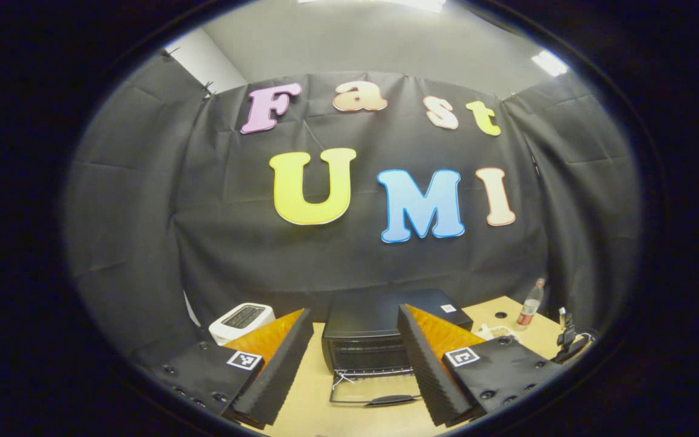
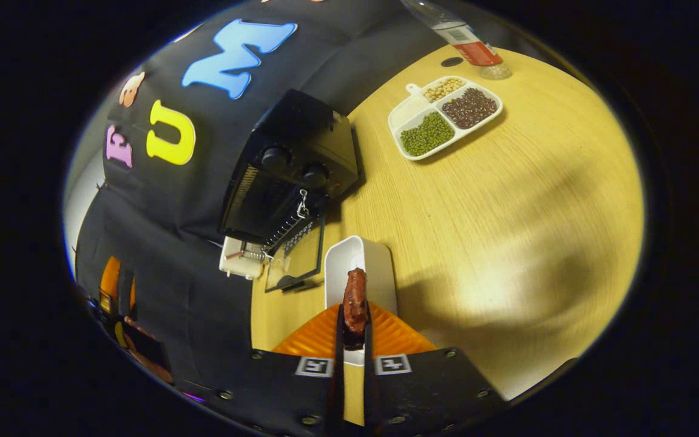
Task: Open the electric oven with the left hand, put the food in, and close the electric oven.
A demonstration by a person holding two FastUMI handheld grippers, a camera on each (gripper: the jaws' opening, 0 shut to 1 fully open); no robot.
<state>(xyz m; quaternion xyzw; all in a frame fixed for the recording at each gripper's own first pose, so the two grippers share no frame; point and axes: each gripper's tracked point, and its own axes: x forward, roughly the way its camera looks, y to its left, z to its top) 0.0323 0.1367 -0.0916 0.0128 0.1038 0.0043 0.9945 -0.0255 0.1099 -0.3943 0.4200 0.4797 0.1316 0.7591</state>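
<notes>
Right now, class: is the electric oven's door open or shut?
Open. In the left gripper view the oven door lies folded down flat onto the table, handle toward the camera, and the rack inside shows.

Left gripper view: low over the counter (image 1: 313, 406), level, facing the booth's back wall head-on, with the electric oven (image 1: 386, 334) straight ahead at middling range, its door (image 1: 374, 388) down. Right gripper view: high, tilted steeply down and rolled sideways, looking across the counter top; the oven lies farther off, upper left, seen from its knob side. Shared: the oven with its open door, the counter, the bottle (image 1: 530, 304), and the white appliance (image 1: 241, 320) beside the oven.
</notes>
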